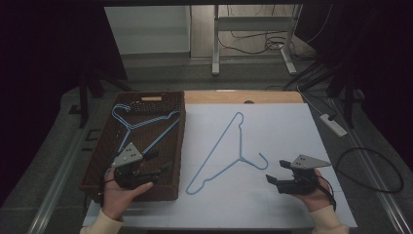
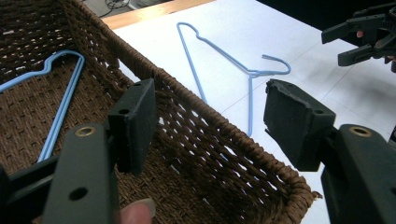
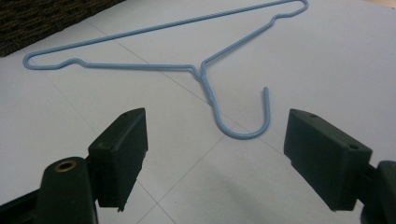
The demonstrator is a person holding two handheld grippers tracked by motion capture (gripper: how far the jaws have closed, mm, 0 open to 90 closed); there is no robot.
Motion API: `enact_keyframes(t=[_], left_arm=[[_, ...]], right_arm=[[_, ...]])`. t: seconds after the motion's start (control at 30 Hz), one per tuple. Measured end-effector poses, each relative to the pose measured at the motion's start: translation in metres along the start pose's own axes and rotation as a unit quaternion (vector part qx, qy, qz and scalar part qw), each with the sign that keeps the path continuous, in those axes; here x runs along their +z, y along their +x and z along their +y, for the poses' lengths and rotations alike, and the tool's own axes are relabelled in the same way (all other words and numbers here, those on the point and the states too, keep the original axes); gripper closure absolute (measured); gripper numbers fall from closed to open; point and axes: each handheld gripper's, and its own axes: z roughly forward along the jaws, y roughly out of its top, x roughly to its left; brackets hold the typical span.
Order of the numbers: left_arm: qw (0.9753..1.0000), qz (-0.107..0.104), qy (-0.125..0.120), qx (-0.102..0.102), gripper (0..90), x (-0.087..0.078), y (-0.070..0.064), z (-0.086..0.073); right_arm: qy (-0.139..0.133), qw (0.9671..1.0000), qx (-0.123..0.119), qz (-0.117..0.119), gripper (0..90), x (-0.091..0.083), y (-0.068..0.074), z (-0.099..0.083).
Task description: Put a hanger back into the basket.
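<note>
High view, hanger on table: a light-blue wire hanger (image 1: 229, 151) lay flat on the white table sheet (image 1: 282, 131), its hook turned toward my right gripper (image 1: 285, 178).
High view, right gripper: I held it near the hook, not touching it, jaws apart.
High view, left gripper: my left gripper (image 1: 151, 168) hung over the near end of the brown wicker basket (image 1: 179, 141), jaws apart and holding nothing.
High view, basket contents: a second blue hanger (image 1: 141, 124) lay inside, toward the far end.
Left gripper view: my jaws stood wide, straddling the basket's rim (image 2: 210, 121); the table hanger (image 2: 233, 70) lay beyond it, the basket hanger (image 2: 60, 102) at left.
Right gripper view: my jaws were spread wide and empty; the hanger's hook (image 3: 247, 128) lay on the sheet just ahead, between them.
</note>
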Motion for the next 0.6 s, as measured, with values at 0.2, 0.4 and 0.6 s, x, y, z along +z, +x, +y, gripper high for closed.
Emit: enact_keyframes(t=[0.2, 0.4, 0.6], left_arm=[[0.9999, -0.007, 0.011, 0.004, 35.4, 0.007, -0.001, -0.002], [0.9999, -0.008, 0.011, 0.006, 35.6, 0.006, -0.003, -0.001], [0.9997, -0.014, 0.016, 0.012, 35.0, 0.007, -0.007, 0.0]], right_arm=[[-0.002, 1.0, 0.002, -0.002, 22.9, -0.003, -0.002, 0.0], [0.011, 0.9999, -0.003, -0.008, 25.0, -0.002, -0.002, 0.002], [0.046, 0.9988, -0.014, 0.007, 28.2, 0.006, -0.001, 0.016]])
